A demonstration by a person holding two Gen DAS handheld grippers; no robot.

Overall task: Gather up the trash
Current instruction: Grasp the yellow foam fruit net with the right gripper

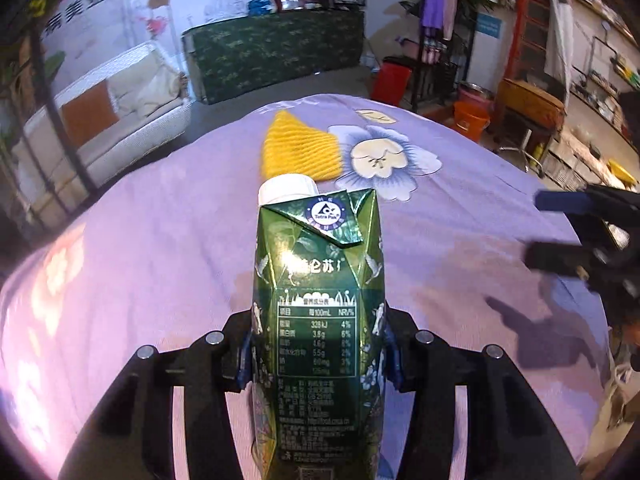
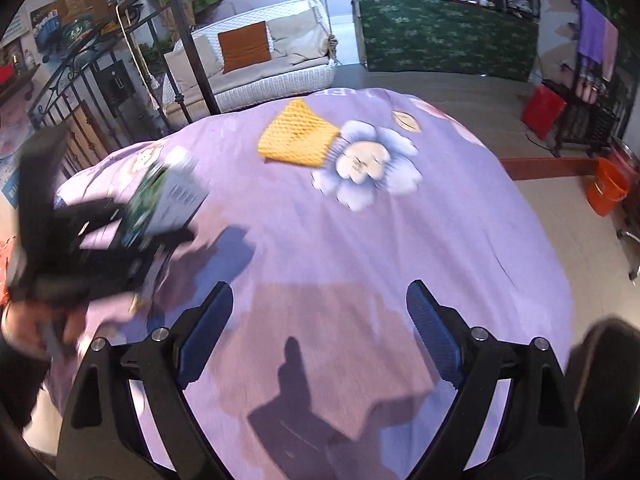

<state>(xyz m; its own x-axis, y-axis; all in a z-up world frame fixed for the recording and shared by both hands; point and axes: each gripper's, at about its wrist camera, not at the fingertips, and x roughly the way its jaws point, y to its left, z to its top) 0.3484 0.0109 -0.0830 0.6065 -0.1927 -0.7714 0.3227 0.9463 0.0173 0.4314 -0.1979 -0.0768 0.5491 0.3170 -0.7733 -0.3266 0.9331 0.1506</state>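
A green milk carton (image 1: 316,300) with a white cap stands between the blue pads of my left gripper (image 1: 318,344), which is shut on its sides and holds it above the purple flowered tablecloth (image 1: 140,260). The right wrist view shows that carton (image 2: 172,196), blurred, in the left gripper (image 2: 100,232) at the left edge. A yellow foam fruit net (image 1: 300,148) lies flat on the far side of the cloth, beside a printed flower; the net (image 2: 298,138) also shows in the right wrist view. My right gripper (image 2: 320,320) is open over the bare cloth (image 2: 460,240), holding nothing, and its fingers (image 1: 560,228) enter at the right.
Beyond the table stand a white wicker sofa (image 2: 256,64), a green-covered counter (image 1: 276,52), a red bin (image 1: 390,82) and an orange bucket (image 2: 608,188). A black metal railing (image 2: 80,92) runs at the left. A hand (image 2: 36,320) grips the left tool.
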